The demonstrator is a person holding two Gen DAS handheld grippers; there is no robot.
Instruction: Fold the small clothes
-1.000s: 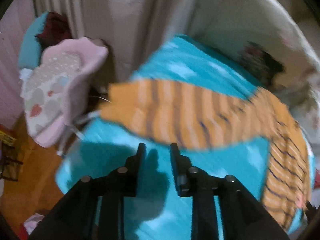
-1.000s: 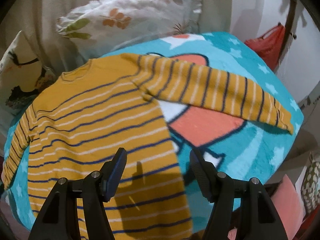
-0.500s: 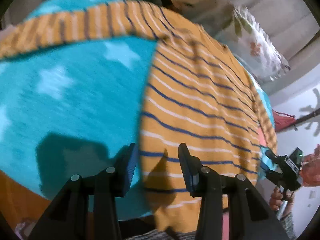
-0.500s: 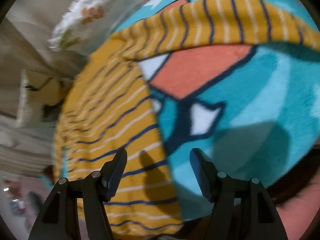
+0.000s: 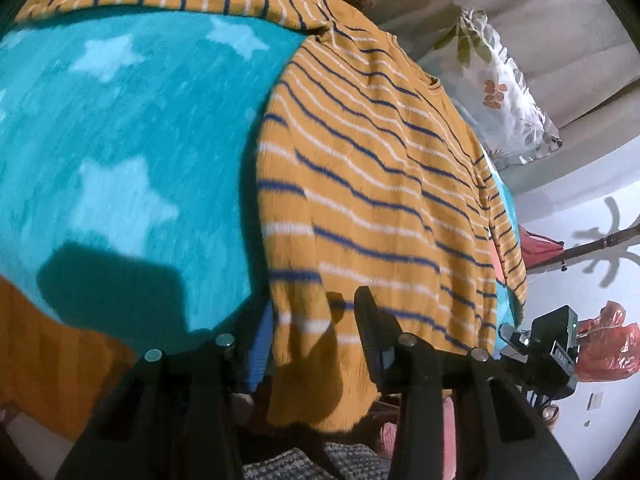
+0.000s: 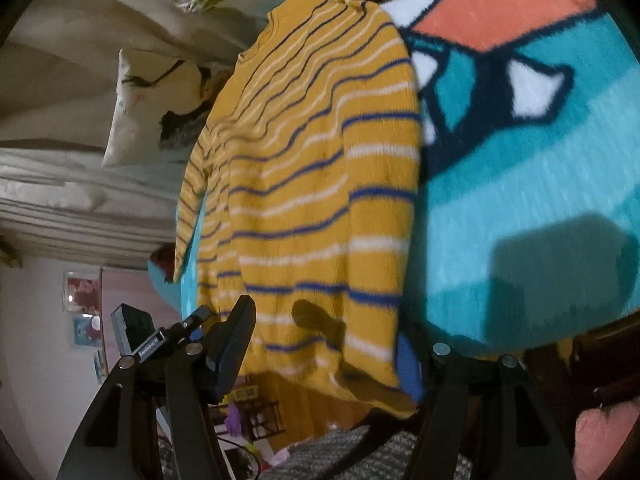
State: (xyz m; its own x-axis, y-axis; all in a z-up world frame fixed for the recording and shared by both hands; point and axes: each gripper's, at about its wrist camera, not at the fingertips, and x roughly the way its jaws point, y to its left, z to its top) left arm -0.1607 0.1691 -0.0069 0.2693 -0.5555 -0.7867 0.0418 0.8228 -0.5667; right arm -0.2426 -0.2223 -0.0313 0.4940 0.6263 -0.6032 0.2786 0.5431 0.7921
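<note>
Sweater (image 5: 372,184) hem — hiding each tool's inner finger

Bed covered by a teal blanket (image 5: 120,128) with pale stars and an orange, white and navy cartoon print (image 6: 520,60). Spread flat on the blanket: a mustard sweater (image 5: 380,200) striped navy and white, hem hanging over the near edge. At the far side, floral pillow (image 5: 500,92) and cream pillow (image 6: 156,100).
</note>
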